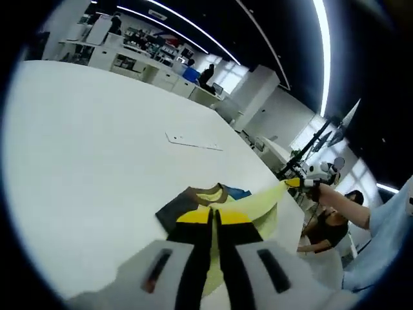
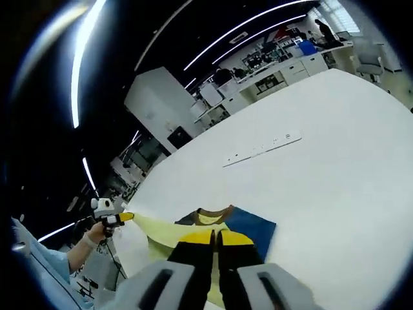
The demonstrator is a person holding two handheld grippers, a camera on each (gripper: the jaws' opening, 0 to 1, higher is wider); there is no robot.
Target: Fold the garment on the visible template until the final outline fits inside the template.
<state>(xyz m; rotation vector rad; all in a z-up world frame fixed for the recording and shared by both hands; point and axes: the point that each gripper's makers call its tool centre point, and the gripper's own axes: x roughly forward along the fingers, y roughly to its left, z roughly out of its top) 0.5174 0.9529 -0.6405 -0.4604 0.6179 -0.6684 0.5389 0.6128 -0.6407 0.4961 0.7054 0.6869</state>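
A yellow-green garment with a brown collar, a dark grey sleeve and a blue sleeve lies at the near edge of the white table. My left gripper is shut on its fabric. The right gripper comes in from the right, held by a hand, and pulls a corner of the cloth taut off the table edge. In the right gripper view, my right gripper is shut on the yellow fabric beside the blue sleeve. The left gripper holds the far corner.
A thin white strip lies flat farther out on the table. Beyond the table stand office desks and a white pillar. A seated person and a tripod are past the table edge.
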